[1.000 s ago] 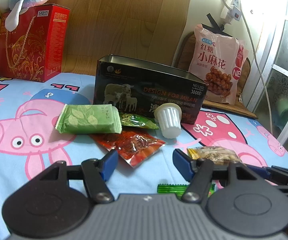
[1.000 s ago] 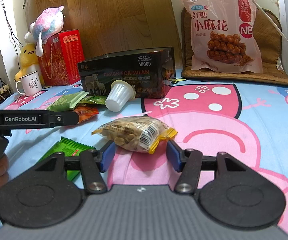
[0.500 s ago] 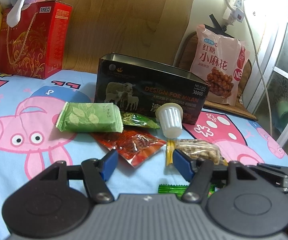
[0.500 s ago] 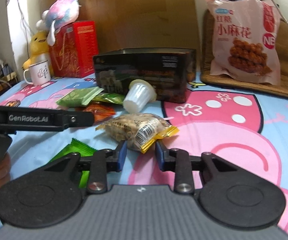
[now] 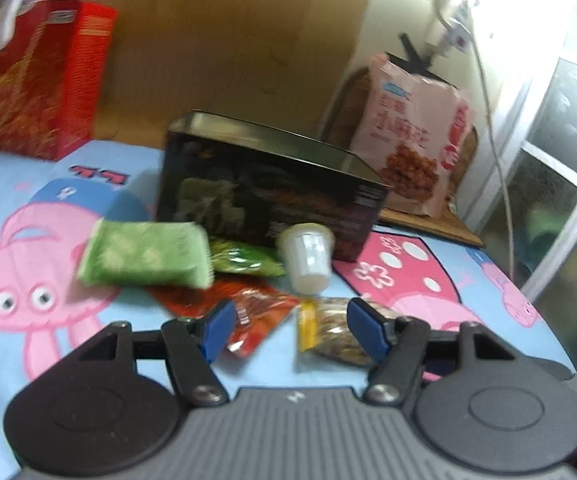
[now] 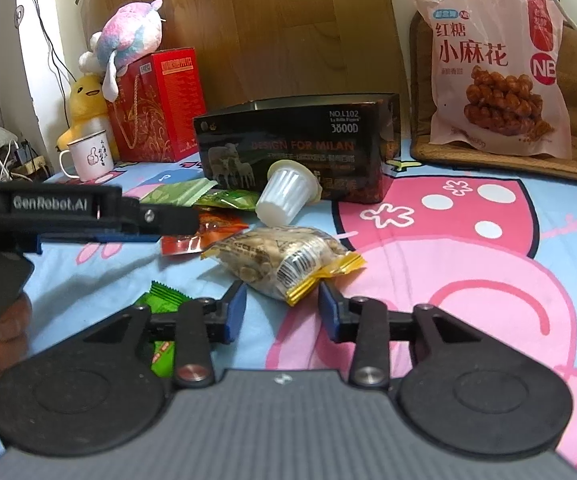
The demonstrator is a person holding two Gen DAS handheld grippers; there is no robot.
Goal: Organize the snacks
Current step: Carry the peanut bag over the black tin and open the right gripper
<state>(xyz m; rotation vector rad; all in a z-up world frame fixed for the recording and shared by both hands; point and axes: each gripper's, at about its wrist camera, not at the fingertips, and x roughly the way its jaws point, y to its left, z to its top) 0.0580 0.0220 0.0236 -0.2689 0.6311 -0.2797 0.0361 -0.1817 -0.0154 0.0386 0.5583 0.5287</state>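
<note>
A peanut packet (image 6: 280, 260) with yellow ends lies on the cloth just beyond my right gripper (image 6: 282, 310), whose blue jaws stand apart around its near end without clamping it. It also shows in the left wrist view (image 5: 336, 330). My left gripper (image 5: 290, 330) is open above the red snack packet (image 5: 256, 312). A black open tin (image 6: 300, 148) stands behind, with a white jelly cup (image 6: 284, 196), a pale green packet (image 5: 144, 256) and a small green packet (image 5: 244, 262) in front of it. A green wrapper (image 6: 162, 308) lies at the right gripper's left.
A red gift box (image 6: 156, 108) with a plush toy (image 6: 128, 40) and a white mug (image 6: 88, 158) stand at the back left. A large pink snack bag (image 6: 496, 72) leans on a cushion at the back right. A window (image 5: 560, 152) is to the right.
My right gripper's jaws have opened wider around the peanut packet after narrowing half a second ago. My left gripper has moved forward toward the red packet; its view is blurred.
</note>
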